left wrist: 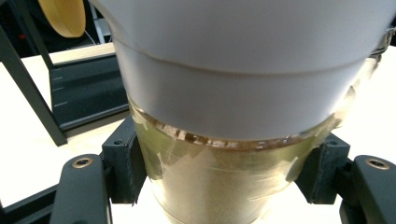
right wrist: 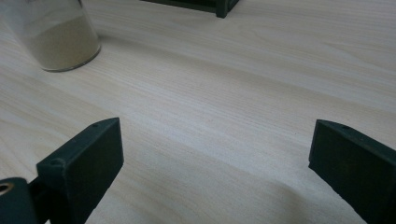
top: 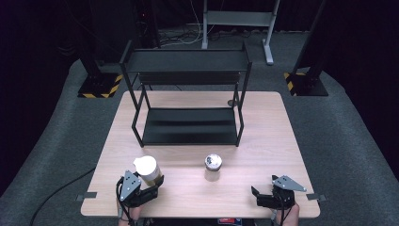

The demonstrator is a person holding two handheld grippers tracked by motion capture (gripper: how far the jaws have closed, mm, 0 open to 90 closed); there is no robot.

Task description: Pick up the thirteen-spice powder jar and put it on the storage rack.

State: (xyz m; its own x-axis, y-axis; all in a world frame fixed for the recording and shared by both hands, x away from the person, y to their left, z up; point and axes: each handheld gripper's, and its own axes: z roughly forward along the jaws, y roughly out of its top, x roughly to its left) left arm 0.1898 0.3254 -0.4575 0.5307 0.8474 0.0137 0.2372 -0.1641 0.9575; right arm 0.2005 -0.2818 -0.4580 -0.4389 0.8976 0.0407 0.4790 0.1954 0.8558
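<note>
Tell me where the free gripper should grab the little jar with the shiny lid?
Probably around the glass body of the small jar, below its shiny lid. It stands upright and alone on the table, so the right hand-held gripper, jaws open, could come in level from the jar's right, one jaw on each side of the round wall.

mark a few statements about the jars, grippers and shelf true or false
1. The left gripper is shut on the white-lidded jar. True.
2. The right gripper holds the second jar. False: its jaws are open with only bare table between them; that jar stands apart at mid-table.
3. The shelf stands at the far side of the table. True.
4. A jar sits on the shelf. False: both jars are in front of it.
5. Both jars hold a pale powder. True.
</note>
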